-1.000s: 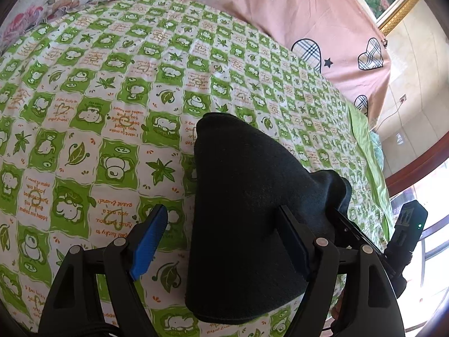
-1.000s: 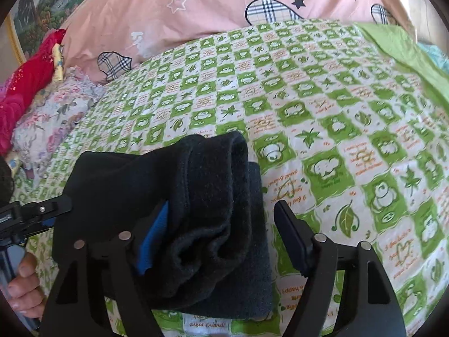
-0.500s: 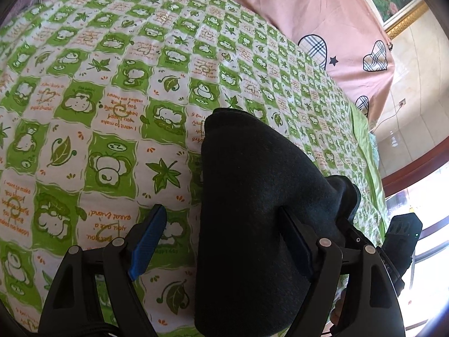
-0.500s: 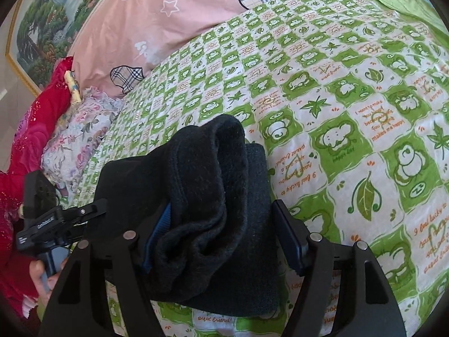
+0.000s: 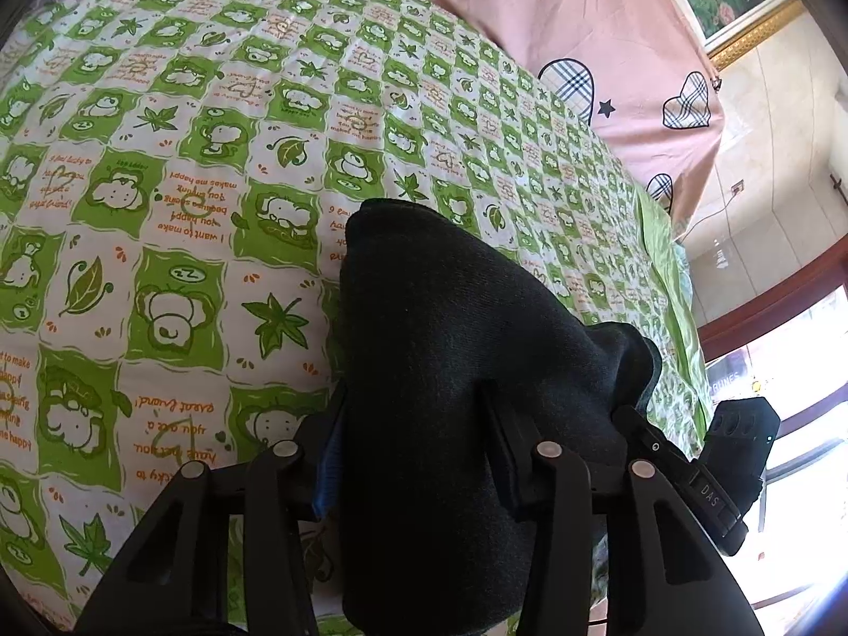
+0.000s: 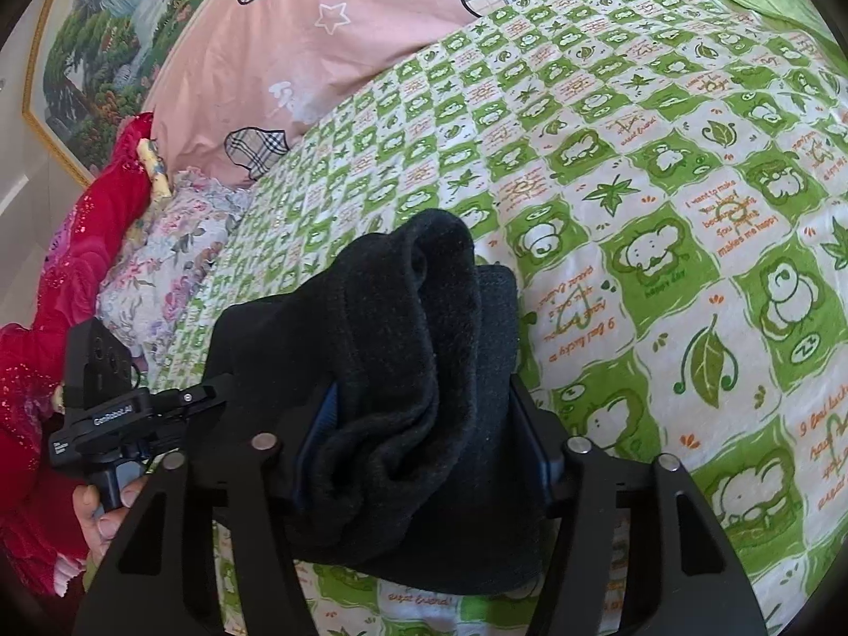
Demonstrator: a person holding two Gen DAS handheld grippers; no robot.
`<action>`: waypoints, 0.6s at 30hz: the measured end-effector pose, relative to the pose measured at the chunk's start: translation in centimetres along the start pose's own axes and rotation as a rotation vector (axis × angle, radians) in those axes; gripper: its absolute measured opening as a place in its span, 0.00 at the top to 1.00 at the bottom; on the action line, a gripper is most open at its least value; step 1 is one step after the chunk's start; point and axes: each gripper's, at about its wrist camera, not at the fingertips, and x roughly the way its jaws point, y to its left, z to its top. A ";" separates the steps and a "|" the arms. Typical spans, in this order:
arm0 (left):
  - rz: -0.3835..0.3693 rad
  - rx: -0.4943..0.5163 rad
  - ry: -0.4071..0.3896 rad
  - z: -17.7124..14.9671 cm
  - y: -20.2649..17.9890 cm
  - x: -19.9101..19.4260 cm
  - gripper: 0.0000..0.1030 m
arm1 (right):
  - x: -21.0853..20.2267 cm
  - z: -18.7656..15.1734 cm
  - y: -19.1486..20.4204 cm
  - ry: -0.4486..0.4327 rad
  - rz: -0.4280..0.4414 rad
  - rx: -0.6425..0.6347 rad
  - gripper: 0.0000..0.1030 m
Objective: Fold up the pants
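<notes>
Left claw [image 5: 418, 450] and right claw [image 6: 424, 424] both clamped on folded black pants [image 5: 450, 344].

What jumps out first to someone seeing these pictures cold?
A thick bundle of black pants fills the middle of both views, pinched from either end by the left claw and the right claw. Under it lies a loud green-and-white cartoon bedsheet, with a pink quilt patterned with plaid hearts at the far side. At the left edge of the right view lies bright red fabric, below a framed landscape painting.
</notes>
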 end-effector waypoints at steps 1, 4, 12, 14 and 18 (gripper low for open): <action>-0.001 0.003 -0.004 0.0 -0.1 -0.2 0.60 | -0.1 0.0 0.0 -0.002 0.012 0.006 0.45; -0.003 0.014 -0.018 -0.1 -0.4 -0.7 0.67 | -0.5 -0.1 0.5 -0.012 0.028 0.008 0.50; -0.016 0.002 -0.052 -0.2 -0.5 -3.5 0.72 | -1.6 0.9 3.1 -0.043 0.058 -0.029 0.53; -0.008 -0.004 -0.072 -0.1 -0.2 -4.5 0.72 | -1.4 1.1 3.7 -0.037 0.076 -0.030 0.53; 0.021 -0.024 -0.121 0.5 1.2 -7.0 0.71 | 0.1 1.4 5.6 -0.020 0.113 -0.052 0.53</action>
